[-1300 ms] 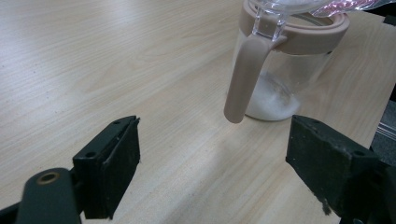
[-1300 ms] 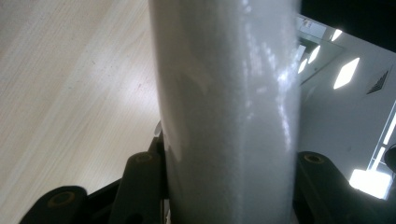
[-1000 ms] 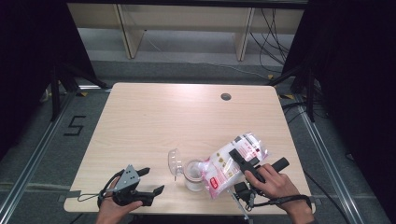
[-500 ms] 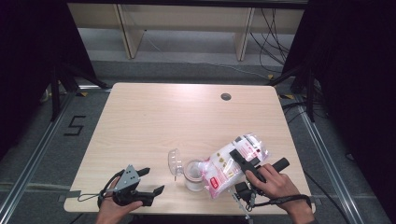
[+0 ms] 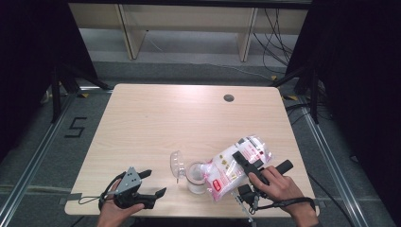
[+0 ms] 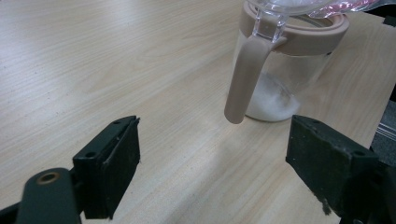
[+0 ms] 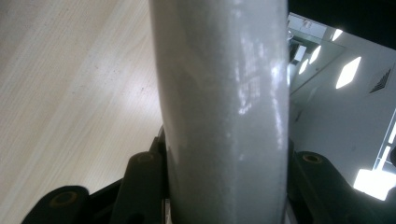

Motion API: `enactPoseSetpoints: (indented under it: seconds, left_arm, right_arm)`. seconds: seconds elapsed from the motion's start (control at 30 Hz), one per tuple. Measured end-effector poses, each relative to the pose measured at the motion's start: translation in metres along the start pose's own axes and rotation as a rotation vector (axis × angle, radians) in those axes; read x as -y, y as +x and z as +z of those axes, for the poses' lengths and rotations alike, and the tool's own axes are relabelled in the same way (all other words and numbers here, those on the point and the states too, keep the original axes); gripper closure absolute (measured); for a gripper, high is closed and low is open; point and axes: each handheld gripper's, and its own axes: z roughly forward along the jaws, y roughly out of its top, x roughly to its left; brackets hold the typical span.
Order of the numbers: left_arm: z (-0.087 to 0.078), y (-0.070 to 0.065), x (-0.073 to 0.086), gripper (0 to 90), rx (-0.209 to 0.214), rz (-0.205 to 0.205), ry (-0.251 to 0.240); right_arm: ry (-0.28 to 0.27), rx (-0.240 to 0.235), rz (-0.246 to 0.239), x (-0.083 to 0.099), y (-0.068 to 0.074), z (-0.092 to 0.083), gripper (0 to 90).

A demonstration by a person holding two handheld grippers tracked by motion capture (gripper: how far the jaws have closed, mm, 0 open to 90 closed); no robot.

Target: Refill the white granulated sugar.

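The right gripper (image 5: 242, 161) is clamped on the bag (image 5: 239, 163), jaws pressed against both of its sides, and the bag is tipped down to the left with its low end right over the jar (image 5: 196, 177). In the right gripper view the bag (image 7: 224, 107) stands as a pale, glossy column squeezed between the two black jaws, wooden table (image 7: 70, 93) off to its left.

The jar sits near the near edge of the table (image 5: 189, 113), a little right of the middle. Its clear lid (image 5: 176, 164) is flipped open and leans away to the left. From the left gripper view, the jar (image 6: 289, 70) has a beige rim and beige handle, and a low heap of white grains lies at its bottom.

Over on the left, the left gripper (image 5: 153, 183) rests at the near edge, well apart from the jar, jaws wide with nothing between them. Its own view has the left gripper (image 6: 215, 158) aimed at the jar's handle side.
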Motion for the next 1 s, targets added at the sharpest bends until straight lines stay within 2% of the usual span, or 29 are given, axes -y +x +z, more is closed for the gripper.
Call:
enactPoseSetpoints:
  seconds: [0.03,0.1,0.13,0.17,0.23,0.3,0.33,0.37,0.4,0.43,0.8,0.87,0.9,0.93,0.97,1.0]
  left_arm:
    - [0.0000,0.0000,0.0000,17.0,0.000,0.001,0.000]
    - [0.0001,-0.0017,0.0005,17.0,-0.004,-0.022,0.002]
    - [0.0001,-0.0016,0.0004,17.0,0.000,-0.021,0.000]
    - [-0.0001,-0.0001,0.0000,17.0,0.001,-0.001,-0.001]
    - [0.0004,-0.0011,0.0007,17.1,-0.003,-0.029,-0.003]
    - [0.0003,-0.0016,0.0007,17.0,0.001,-0.036,-0.005]
    - [0.0001,0.0002,0.0000,17.0,0.005,0.000,-0.005]
    - [0.0000,-0.0004,0.0000,17.0,0.000,-0.005,0.000]
    - [0.0007,-0.0012,0.0007,17.0,0.004,-0.024,-0.003]
    - [0.0008,-0.0015,0.0009,17.0,0.002,-0.033,-0.002]
    - [0.0001,-0.0016,0.0006,17.1,-0.002,-0.028,0.000]
    - [-0.0001,-0.0003,0.0000,17.0,0.001,-0.007,-0.002]
    - [-0.0001,-0.0002,0.0000,17.0,0.000,-0.006,-0.003]
    - [0.0000,-0.0002,0.0000,17.0,0.000,-0.006,-0.002]
    - [0.0001,-0.0002,0.0001,17.0,0.001,-0.007,-0.002]
    - [0.0005,-0.0015,0.0007,17.0,0.004,-0.032,-0.004]
  right_arm:
    - [-0.003,0.000,-0.017,0.0004,-0.0011,0.0003,61.5]
    - [-0.006,-0.001,-0.020,0.0003,-0.0014,0.0006,61.5]
    - [-0.005,0.006,0.007,0.0000,0.0005,0.0005,61.5]
    - [-0.002,0.004,0.009,-0.0001,0.0007,0.0003,61.5]
    - [-0.004,0.004,0.008,-0.0001,0.0004,0.0004,61.5]
    - [-0.004,0.003,0.009,-0.0001,0.0006,0.0006,61.5]
    - [-0.005,0.003,0.009,-0.0001,0.0007,0.0007,61.5]
    - [-0.004,0.001,0.012,-0.0001,0.0010,0.0006,61.6]
    - [-0.010,0.003,-0.011,0.0003,-0.0001,0.0011,61.6]
    - [-0.007,0.001,0.006,-0.0002,0.0007,0.0007,61.6]
    - [-0.003,0.002,0.006,-0.0004,0.0008,0.0004,61.8]
    - [-0.003,0.002,0.005,-0.0005,0.0009,0.0005,61.8]
    - [-0.008,0.006,-0.018,-0.0002,-0.0006,0.0011,61.8]
    - [-0.008,0.004,-0.011,-0.0004,-0.0002,0.0009,61.8]
    - [-0.008,0.006,-0.019,-0.0003,-0.0006,0.0010,61.8]
    - [-0.007,0.006,-0.018,-0.0005,-0.0004,0.0009,61.9]
